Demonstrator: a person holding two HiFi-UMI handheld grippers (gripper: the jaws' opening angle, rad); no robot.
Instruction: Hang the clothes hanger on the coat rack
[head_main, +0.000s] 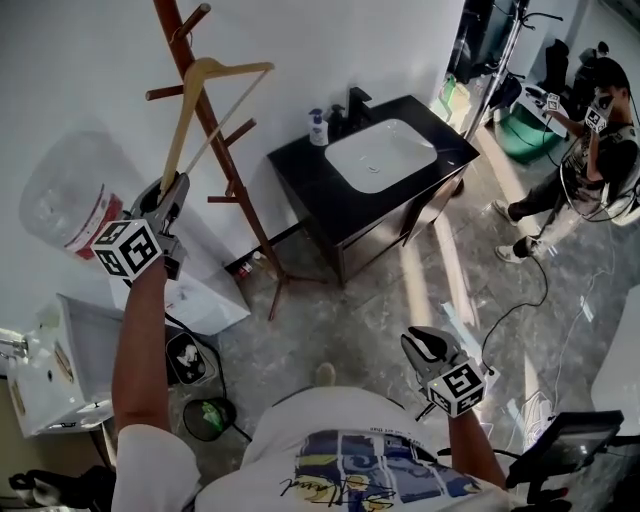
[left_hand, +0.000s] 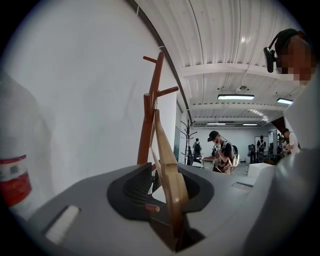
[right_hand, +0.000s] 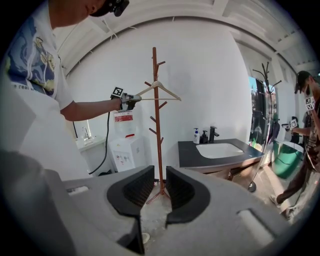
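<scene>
A light wooden hanger (head_main: 205, 72) hangs high up by the trunk of the brown wooden coat rack (head_main: 222, 150), its hook at the pole (right_hand: 156, 82). My left gripper (head_main: 172, 192) is raised to the hanger's lower left end. In the left gripper view the hanger's arm (left_hand: 169, 165) stands between the jaws, resting near the right one, with a gap to the left pad (left_hand: 140, 187); the jaws are open. Low at the right, my right gripper (head_main: 422, 345) is away from the rack, its jaws (right_hand: 160, 182) a narrow gap apart with nothing between them.
A black vanity (head_main: 300, 175) with a white sink stands right of the rack. A water dispenser with its bottle (head_main: 65, 195) is at the left beside a white unit (head_main: 40, 380). Another person (head_main: 590, 150) stands far right; cables lie on the floor (head_main: 520, 300).
</scene>
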